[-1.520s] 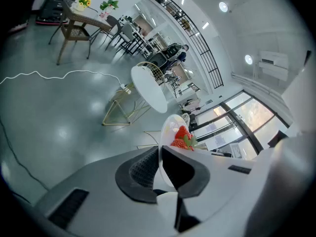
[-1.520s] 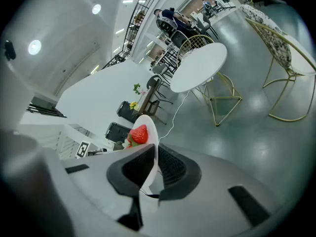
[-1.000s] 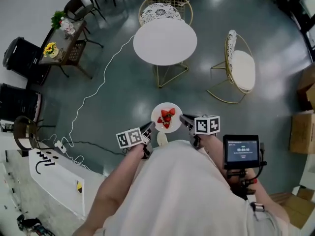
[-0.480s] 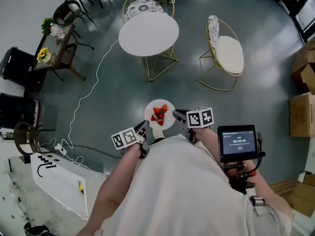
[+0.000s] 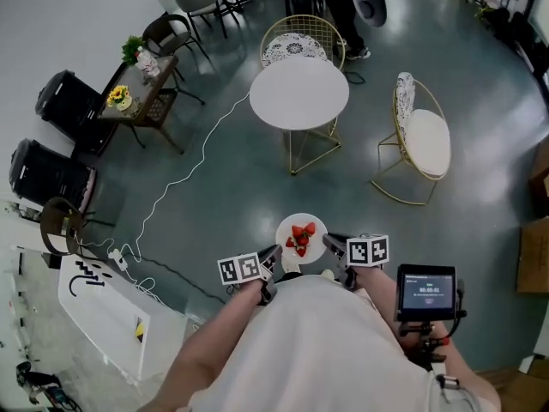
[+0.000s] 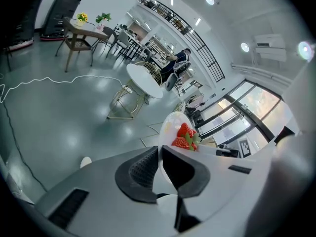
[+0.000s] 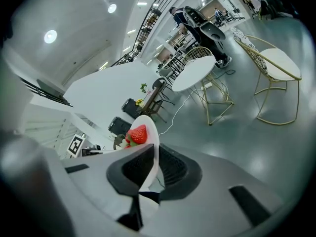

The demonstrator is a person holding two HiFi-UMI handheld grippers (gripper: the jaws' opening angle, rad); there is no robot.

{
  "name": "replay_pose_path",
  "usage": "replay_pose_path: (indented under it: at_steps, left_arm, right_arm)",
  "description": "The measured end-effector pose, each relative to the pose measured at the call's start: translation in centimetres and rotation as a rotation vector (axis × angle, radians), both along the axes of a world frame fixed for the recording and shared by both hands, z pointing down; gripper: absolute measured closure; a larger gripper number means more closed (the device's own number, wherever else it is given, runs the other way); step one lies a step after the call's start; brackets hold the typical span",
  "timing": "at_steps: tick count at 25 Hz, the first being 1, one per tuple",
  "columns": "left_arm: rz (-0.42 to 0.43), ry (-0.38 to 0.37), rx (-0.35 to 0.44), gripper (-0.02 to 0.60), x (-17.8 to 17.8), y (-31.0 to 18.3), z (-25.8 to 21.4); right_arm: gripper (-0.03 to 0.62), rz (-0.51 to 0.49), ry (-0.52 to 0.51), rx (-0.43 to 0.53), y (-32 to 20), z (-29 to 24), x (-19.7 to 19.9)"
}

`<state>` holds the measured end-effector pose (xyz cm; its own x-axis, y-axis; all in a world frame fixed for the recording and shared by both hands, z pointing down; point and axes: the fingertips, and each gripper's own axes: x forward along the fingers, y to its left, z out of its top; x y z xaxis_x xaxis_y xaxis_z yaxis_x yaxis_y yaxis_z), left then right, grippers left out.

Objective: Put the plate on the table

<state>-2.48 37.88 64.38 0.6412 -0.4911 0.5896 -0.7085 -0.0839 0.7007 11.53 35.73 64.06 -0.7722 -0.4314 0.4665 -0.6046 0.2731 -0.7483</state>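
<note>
in the head view the plate (image 5: pixel 286 227) is hanging in the air at the lower middle of the frame, just ahead of the person's torso and well apart from the round white table (image 5: pixel 298 93), which is standing in the upper middle of the frame. the plate is carrying a few red strawberries (image 5: pixel 301 239) piled near its centre. the left gripper (image 5: pixel 274 254) is pinching the plate's lower left rim, and the right gripper (image 5: pixel 333 242) is pinching its right rim, so the plate is sitting between the two. in the left gripper view the left gripper (image 6: pixel 159 157) is showing its jaws drawn narrow, with the white edge of the plate (image 6: pixel 170 125) clamped between the ribbed pads and the strawberries (image 6: pixel 185 136) lying just beyond them. in the right gripper view the right gripper (image 7: pixel 155 164) is doing the same, its jaws squeezing the thin rim of the plate (image 7: pixel 149 125), with a strawberry showing at the centre left. back in the head view, a gold wire chair (image 5: pixel 296 45) is standing just behind the table at the top of the frame, a cushioned chair (image 5: pixel 425 140) is standing to the table's right, and a white cable (image 5: pixel 184 157) is snaking over the dark floor (image 5: pixel 223 196) at the left. a small screen (image 5: pixel 425 290) is glowing at the lower right.
</note>
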Motion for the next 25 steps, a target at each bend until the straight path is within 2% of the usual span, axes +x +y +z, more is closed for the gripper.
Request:
replay_pose_path:
  at_steps: [9, 17, 25]
  left_arm:
    - [-0.009, -0.050, 0.014, 0.554, -0.8, 0.2, -0.3]
    - [-0.010, -0.055, 0.020, 0.554, -1.7, -0.2, -0.6]
    - [0.018, -0.051, 0.007, 0.554, -3.6, -2.0, 0.5]
  right_arm:
    - [0.563, -0.012, -0.002, 0.009, 0.2, -0.1, -0.7]
    - [0.563, -0.037, 0.006, 0.016, -0.2, -0.5, -1.7]
    - [0.563, -0.020, 0.033, -0.002, -1.8, 0.4, -3.5]
